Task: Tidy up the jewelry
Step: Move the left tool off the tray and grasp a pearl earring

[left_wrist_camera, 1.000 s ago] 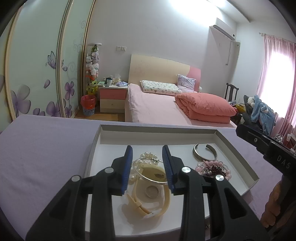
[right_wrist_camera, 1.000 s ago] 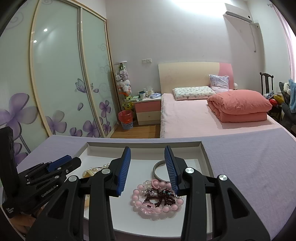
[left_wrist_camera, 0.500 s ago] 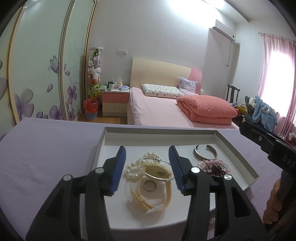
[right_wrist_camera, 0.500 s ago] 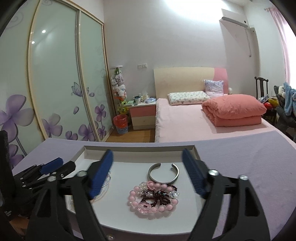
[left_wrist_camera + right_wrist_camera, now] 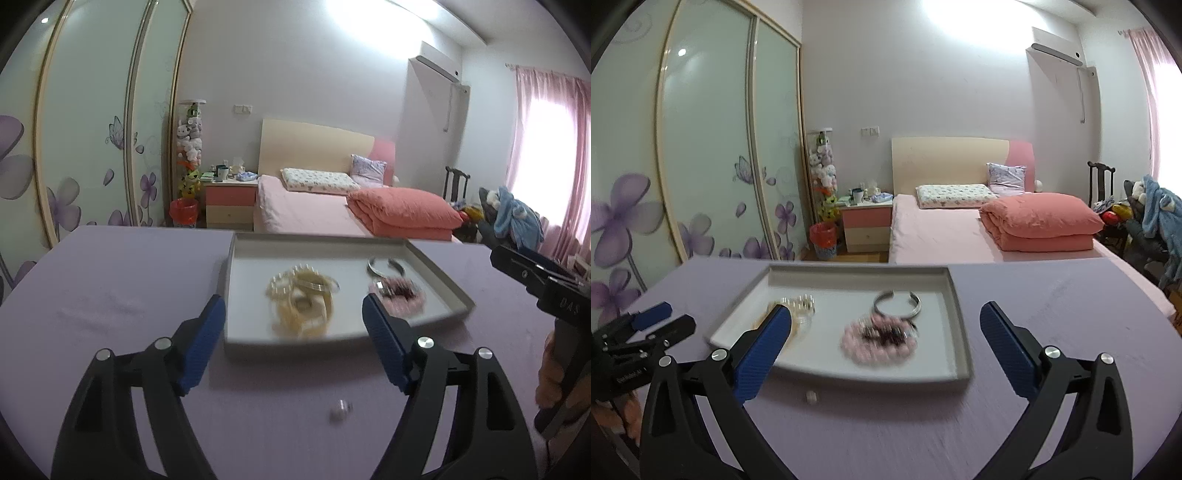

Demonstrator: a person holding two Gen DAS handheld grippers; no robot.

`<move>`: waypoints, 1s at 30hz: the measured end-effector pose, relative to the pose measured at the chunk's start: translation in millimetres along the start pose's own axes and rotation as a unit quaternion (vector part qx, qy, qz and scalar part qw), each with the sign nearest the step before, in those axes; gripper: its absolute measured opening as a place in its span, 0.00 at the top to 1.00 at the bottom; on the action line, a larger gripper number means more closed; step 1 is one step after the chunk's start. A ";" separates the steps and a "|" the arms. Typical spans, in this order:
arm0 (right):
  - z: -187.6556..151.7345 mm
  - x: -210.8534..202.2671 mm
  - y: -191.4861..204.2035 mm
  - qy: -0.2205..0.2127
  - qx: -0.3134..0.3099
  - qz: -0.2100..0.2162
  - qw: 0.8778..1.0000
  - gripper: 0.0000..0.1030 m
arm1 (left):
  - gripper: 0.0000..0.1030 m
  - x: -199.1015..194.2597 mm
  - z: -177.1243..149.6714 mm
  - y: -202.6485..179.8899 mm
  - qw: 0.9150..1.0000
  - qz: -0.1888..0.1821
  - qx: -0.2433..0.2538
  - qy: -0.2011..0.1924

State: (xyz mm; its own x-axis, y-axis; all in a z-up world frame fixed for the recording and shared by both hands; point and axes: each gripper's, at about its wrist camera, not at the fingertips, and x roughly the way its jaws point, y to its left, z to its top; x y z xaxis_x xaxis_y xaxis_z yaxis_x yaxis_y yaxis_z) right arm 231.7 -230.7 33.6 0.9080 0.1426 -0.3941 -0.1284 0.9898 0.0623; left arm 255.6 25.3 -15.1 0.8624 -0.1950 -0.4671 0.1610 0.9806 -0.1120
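A grey tray [image 5: 236, 341] [image 5: 955, 295] sits on the purple table. In it lie a pearl bracelet [image 5: 280, 286] [image 5: 803, 304], a thin bangle [image 5: 317, 284], a cream watch [image 5: 303, 314], a silver cuff [image 5: 386, 267] [image 5: 897, 304] and pink and dark bead bracelets [image 5: 397, 295] [image 5: 879, 338]. A small white item [image 5: 340, 408] [image 5: 810, 397] lies on the table in front of the tray. My left gripper [image 5: 293, 319] is open and empty, short of the tray. My right gripper [image 5: 886, 332] is open and empty, over the tray's near edge.
The purple table [image 5: 110, 295] extends left and right of the tray. Beyond it are a bed with a folded pink quilt [image 5: 1038, 221], a nightstand [image 5: 866, 225], sliding wardrobe doors [image 5: 701, 166] and a chair with clothes [image 5: 513, 218].
Both grippers have opened wide and pulled back from the tray. The jewelry stays in the tray. The small white item has come into view on the table.
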 end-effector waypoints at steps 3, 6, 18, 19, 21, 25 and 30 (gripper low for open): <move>-12.7 -18.6 -6.5 0.008 -0.001 -0.004 1.000 0.02 | 0.26 -8.1 -10.4 -2.0 1.000 -0.006 -0.003 0.020; -22.5 -32.2 -12.3 0.014 0.006 -0.007 1.000 0.02 | 0.26 -12.0 -22.8 -9.0 0.999 -0.007 -0.004 0.041; -52.3 -60.8 -38.9 0.033 0.062 -0.019 0.997 0.02 | 0.51 32.9 -40.2 -47.2 0.990 0.002 0.034 0.137; -53.3 -62.6 -39.2 0.031 0.064 -0.019 0.997 0.02 | 0.56 37.0 -40.8 -47.3 0.989 0.001 0.033 0.145; -51.8 -63.9 -40.4 0.028 0.067 -0.019 0.997 0.02 | 0.60 46.1 -42.4 -46.5 0.986 0.002 0.026 0.163; -51.8 -63.8 -40.5 0.025 0.067 -0.016 0.997 0.02 | 0.68 59.0 -45.0 -45.7 0.982 0.007 0.020 0.190; -53.9 -59.2 -39.0 0.032 0.069 -0.009 0.997 0.02 | 0.84 64.9 -46.2 -48.7 0.979 0.006 0.028 0.203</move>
State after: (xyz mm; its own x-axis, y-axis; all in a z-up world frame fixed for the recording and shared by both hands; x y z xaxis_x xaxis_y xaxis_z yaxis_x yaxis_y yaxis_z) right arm 161.4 -277.4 5.1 0.8818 0.1287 -0.4536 -0.0519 0.9827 0.1779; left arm 281.5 -36.1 -80.5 0.6050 -0.1639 -0.7792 0.1874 0.9804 -0.0607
